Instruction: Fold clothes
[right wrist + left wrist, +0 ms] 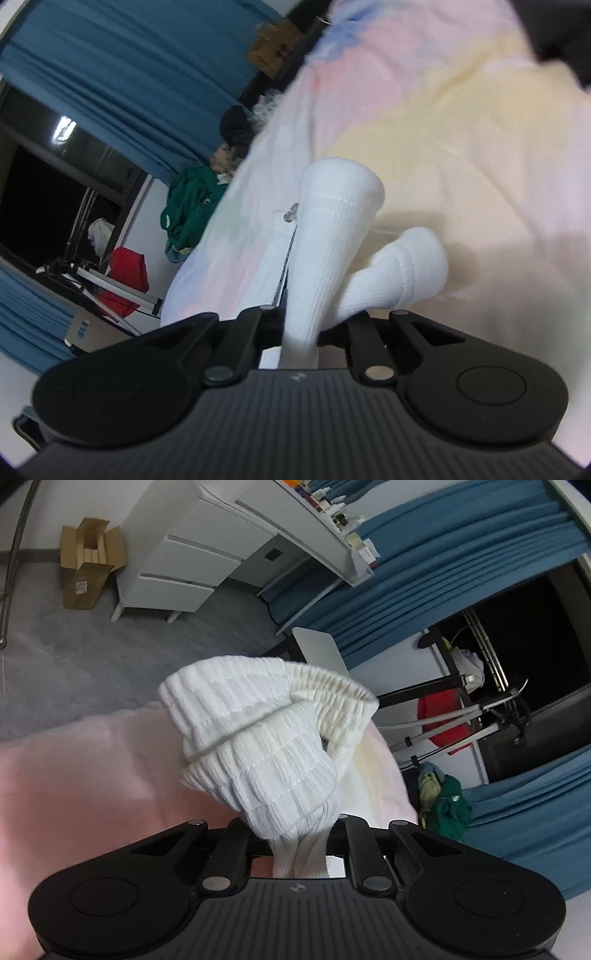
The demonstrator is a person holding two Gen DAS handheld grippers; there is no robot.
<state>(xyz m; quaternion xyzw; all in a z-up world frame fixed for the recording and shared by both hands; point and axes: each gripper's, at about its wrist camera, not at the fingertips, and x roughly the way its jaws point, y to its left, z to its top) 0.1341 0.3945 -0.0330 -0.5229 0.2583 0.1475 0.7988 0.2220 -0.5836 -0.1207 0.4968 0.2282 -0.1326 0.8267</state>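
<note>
White, ribbed and stretchy: socks, bunched in a fat lump with the cuff hanging open. Held up over the pink and yellow blanket on the bed, not laid flat on it.

Left gripper: jaws pressed tight on a thin strip of sock at the bottom of the lump. Right gripper: jaws pinching white sock too, with two rounded toe ends poking out in front, just above the blanket. Can't tell for sure if one pair or two.

What could go wrong:

- Slipping out. Only a little bit of knit caught on the left side, and a big floppy lump in front. Probably a quick shake enough to pull it free.
- Falling off the bed. Held close to the blanket's edge in the left view, with grey floor and a heap of green clothes beyond. Could land there and get mixed in.
- Stretching. Might pull the knit long and thin if tugged apart too hard.
- Messy fold. Likely to stay crumpled unless smoothed flat first.
- Blurry right view, so hard to tell how well lined up.
</note>
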